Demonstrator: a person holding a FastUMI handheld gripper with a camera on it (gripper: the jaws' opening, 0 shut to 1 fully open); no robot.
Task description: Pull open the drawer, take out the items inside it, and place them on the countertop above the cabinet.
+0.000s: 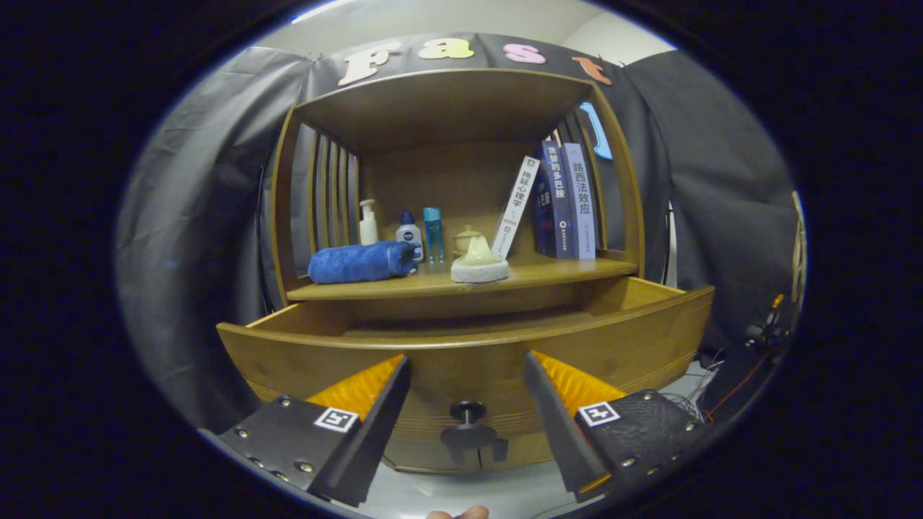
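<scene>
Your gripper point(467, 375) is hanging with fingers spread apart, gripping nothing; the knob point(469, 425) is sitting between them, the drawer point(634, 339) standing pulled out just beyond.

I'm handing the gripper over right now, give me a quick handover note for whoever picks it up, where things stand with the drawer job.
Gripper: open, holding nothing, fingers spread either side of the drawer knob.
Drawer: already pulled out; its inside is hidden behind the front panel, so I cannot tell what remains in it.
Countertop above the cabinet: a rolled blue towel and a pale sponge-like item lie near its front edge; bottles, a small jar and books stand further back.
Done: drawer opened.
Left: look into the drawer and lift anything inside onto the countertop.
</scene>
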